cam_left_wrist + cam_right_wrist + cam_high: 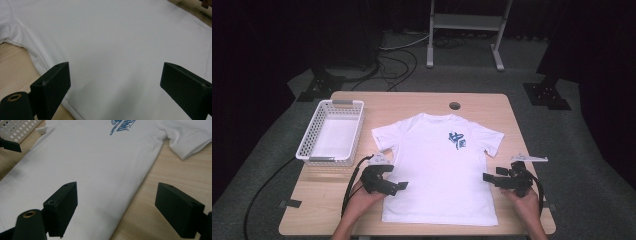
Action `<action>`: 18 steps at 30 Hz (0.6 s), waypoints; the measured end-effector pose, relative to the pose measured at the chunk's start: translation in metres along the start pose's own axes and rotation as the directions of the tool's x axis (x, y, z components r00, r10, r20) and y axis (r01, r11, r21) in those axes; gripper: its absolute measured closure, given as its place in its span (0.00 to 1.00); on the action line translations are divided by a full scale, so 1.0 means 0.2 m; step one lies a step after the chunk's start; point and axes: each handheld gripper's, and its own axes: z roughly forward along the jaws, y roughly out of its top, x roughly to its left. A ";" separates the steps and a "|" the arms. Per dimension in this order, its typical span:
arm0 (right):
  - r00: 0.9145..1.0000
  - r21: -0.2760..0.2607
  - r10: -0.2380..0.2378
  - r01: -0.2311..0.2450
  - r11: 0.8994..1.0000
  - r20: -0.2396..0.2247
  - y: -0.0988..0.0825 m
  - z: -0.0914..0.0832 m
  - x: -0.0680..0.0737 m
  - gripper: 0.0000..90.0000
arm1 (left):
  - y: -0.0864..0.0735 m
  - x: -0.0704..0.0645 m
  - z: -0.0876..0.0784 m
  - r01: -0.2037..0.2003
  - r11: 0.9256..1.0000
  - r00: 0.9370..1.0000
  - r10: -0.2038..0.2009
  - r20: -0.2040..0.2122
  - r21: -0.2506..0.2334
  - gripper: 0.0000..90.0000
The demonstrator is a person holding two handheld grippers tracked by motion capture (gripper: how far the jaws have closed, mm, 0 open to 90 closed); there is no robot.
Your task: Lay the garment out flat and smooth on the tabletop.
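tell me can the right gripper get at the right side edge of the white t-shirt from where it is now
Probably yes. The right gripper hovers open just beside the t-shirt, and in the right gripper view that side edge runs between its jaws, with only bare table around it.

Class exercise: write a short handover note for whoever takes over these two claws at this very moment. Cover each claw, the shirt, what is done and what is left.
Left claw: open, jaws wide apart over the left side edge of the white short-sleeved cotton T-shirt with a blue chest print, holding nothing.
Right claw: open, at the shirt's right side edge, one jaw over cloth, one over the light wooden table, holding nothing.
Shirt: spread flat, print up, sleeves out.
White perforated plastic basket: at far left, nothing in it.
Done: shirt laid out.
Left: probably grasp both edges, fold, perhaps put it in the basket.
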 end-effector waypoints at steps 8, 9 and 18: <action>1.000 -0.004 0.000 0.000 1.000 0.007 -0.07 -0.05 0.00 0.20 | -0.02 -0.01 -0.02 -0.003 1.000 1.000 0.003 -0.007 -0.001 0.09; 1.000 -0.007 0.001 -0.001 1.000 0.006 -0.08 -0.05 0.01 0.20 | -0.02 -0.02 -0.03 -0.004 1.000 1.000 0.004 -0.009 -0.002 0.09; 1.000 -0.024 -0.007 0.007 1.000 0.013 -0.12 -0.11 0.03 0.20 | -0.03 -0.03 -0.07 -0.011 1.000 1.000 0.011 -0.019 -0.013 0.09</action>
